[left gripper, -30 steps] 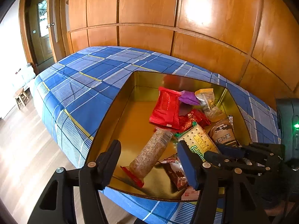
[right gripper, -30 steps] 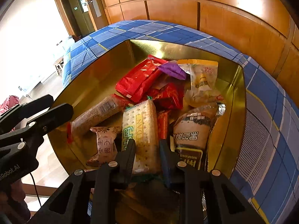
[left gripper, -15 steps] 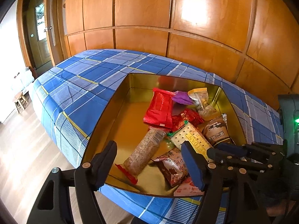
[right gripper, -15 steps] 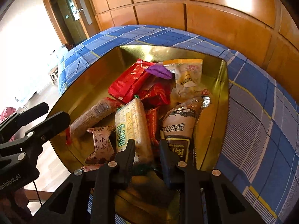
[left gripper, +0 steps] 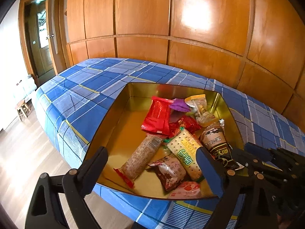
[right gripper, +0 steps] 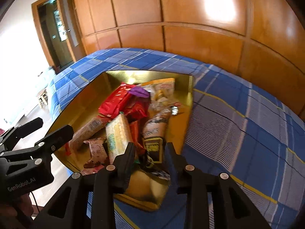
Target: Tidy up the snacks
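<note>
Left gripper (left gripper: 152, 171) hangs over the near edge of the gold tin (left gripper: 114, 118), jaws spreading wide, nothing pinched between them. Right gripper (right gripper: 149, 158) sits low at the tin's near right corner, jaws parting too; wrappers show in the gap, but no pad presses on any (blurred there)

Snacks lie heaped in the tin's right half, the tin resting on a blue plaid bed (left gripper: 80, 87):
- cracker pack (left gripper: 185, 152), pale with green print: light, brittle inside; take across the short width, gentle squeeze
- long grain bar (left gripper: 142, 156), clear film, red ends: stiffish, slick; grip at mid-length
- brown pouch (left gripper: 217, 143): soft, likely loose contents; hold by the body, since the crimped end would probably slip
- red flat pack (left gripper: 157, 114) and small purple sachet (left gripper: 179, 105): very light, crinkly, apt to slide on the metal floor

Left half of the tin bare
</note>
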{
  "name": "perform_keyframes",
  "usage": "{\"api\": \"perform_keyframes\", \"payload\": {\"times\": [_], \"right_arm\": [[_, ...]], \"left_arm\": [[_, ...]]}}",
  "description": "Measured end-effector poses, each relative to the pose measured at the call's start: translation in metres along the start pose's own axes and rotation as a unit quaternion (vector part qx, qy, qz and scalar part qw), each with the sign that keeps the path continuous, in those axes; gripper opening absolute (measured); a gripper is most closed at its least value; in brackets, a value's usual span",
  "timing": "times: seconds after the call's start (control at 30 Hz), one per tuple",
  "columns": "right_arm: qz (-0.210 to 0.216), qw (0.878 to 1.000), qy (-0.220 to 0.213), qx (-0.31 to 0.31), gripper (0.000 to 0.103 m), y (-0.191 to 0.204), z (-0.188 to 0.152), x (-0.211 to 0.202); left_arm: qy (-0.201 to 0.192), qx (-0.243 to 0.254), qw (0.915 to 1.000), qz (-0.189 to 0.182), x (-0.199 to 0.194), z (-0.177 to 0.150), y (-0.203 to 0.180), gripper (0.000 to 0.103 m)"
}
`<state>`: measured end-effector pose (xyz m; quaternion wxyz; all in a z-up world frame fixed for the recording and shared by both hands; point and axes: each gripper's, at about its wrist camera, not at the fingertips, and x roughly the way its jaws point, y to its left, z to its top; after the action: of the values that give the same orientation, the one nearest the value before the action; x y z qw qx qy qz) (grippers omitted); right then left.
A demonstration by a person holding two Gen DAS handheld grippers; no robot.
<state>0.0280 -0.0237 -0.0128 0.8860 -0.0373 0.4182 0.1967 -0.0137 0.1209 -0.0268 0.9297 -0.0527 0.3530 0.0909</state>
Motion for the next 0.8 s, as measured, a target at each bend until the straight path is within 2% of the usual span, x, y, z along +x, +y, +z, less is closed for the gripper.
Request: {"api": "perform_keyframes", "payload": {"times": [0.27, 0.4, 0.8], "right_arm": [[-0.031, 0.999, -0.021, 0.027, 0.035, -0.013, -0.014, -0.018], [-0.033, 0.999, -0.024, 0.031, 0.036, -0.015, -0.015, -0.020], [-0.034, 0.999, -0.026, 0.028, 0.036, -0.013, -0.018, -0.022]], "left_arm": [[-0.011, 0.013, 0.9998, -0.004, -0.009, -0.004, -0.014, 0.099], [-0.017, 0.014, 0.9998, -0.002, -0.013, -0.004, -0.016, 0.102], [-0.024, 0.013, 0.9996, -0.004, -0.018, -0.003, -0.016, 0.103]]}}
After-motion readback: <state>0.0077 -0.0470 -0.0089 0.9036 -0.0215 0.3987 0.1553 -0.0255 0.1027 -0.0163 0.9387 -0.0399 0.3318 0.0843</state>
